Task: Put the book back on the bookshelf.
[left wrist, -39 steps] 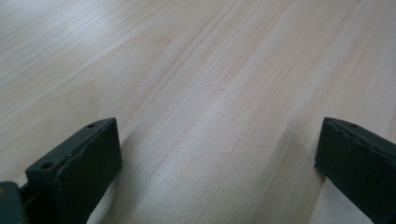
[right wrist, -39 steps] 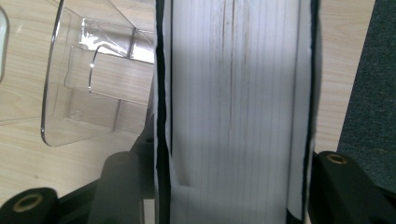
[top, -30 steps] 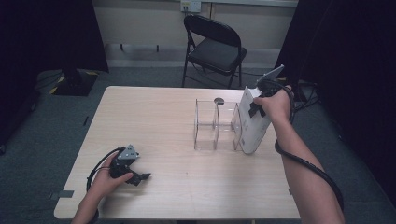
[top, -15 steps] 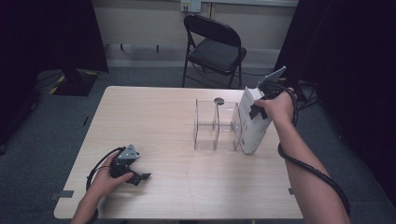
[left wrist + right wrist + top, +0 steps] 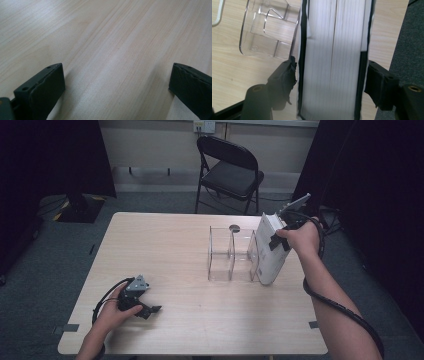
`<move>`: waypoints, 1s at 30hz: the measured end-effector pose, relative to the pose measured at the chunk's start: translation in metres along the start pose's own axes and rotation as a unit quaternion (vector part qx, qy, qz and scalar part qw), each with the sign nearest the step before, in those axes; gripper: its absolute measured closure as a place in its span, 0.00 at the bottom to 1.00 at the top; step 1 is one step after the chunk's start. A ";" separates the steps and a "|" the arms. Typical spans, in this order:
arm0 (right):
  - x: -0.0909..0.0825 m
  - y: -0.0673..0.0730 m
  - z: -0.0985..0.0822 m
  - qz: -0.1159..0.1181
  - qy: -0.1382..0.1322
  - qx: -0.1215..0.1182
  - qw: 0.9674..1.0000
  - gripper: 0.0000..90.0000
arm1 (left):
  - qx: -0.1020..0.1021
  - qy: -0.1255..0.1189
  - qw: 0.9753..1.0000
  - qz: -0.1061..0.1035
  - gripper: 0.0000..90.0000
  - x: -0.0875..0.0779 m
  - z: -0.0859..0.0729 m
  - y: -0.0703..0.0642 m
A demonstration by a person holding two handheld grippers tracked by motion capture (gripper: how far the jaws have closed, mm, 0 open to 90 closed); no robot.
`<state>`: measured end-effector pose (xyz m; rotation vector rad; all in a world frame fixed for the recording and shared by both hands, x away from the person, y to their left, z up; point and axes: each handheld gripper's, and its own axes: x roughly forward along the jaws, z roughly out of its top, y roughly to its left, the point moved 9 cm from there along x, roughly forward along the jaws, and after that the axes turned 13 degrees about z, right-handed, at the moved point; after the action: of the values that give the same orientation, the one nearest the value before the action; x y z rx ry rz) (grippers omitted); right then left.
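Note:
A thick white book (image 5: pixel 269 254) with dark cover edges stands on end, leaning at the right end of a clear plastic rack (image 5: pixel 231 256). My right gripper (image 5: pixel 276 241) straddles its upper part. In the right gripper view the book's page block (image 5: pixel 332 57) runs between the two black jaws. My right gripper (image 5: pixel 330 77) has just been opening its jaws, and the pads stand just off the covers. My left gripper (image 5: pixel 149 309) lies on the table at the front left. In its own view my left gripper (image 5: pixel 117 85) is wide open over bare wood.
The light wooden table (image 5: pixel 170 245) has a small dark hole (image 5: pixel 234 227) behind the rack. The rack's clear dividers (image 5: pixel 265 27) sit left of the book. A black folding chair (image 5: pixel 230 172) stands beyond the far edge. The carpeted floor (image 5: pixel 409 30) lies just right of the book.
The right hand has shifted slightly beside the book's top. The book, the rack and the left gripper keep their places.

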<state>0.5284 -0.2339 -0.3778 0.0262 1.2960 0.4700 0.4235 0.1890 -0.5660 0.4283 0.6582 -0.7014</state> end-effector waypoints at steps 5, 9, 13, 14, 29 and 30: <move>0.000 0.002 -0.005 0.002 0.004 -0.008 1.000 0.30 | 0.000 0.000 1.000 0.000 0.00 0.000 0.000 0.000; -0.001 0.003 -0.008 0.007 0.004 -0.010 1.000 0.30 | 0.000 0.000 1.000 0.000 0.00 0.000 0.000 0.000; -0.004 0.002 -0.013 0.007 0.006 -0.016 1.000 0.30 | 0.000 0.000 1.000 0.000 0.00 0.000 0.000 0.000; -0.005 0.003 -0.014 0.009 0.005 -0.015 1.000 0.30 | 0.002 0.000 1.000 0.000 0.00 0.000 0.000 0.000; -0.005 0.000 -0.036 0.022 0.004 -0.024 0.999 0.28 | 0.002 0.002 1.000 -0.002 0.00 0.000 0.000 0.000; -0.005 -0.001 -0.038 0.024 0.005 -0.025 0.999 0.28 | 0.002 0.002 1.000 -0.002 0.00 0.000 0.000 0.000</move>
<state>0.4926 -0.2452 -0.3846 0.0142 1.2959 0.5442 0.4237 0.1887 -0.5661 0.4316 0.6615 -0.7061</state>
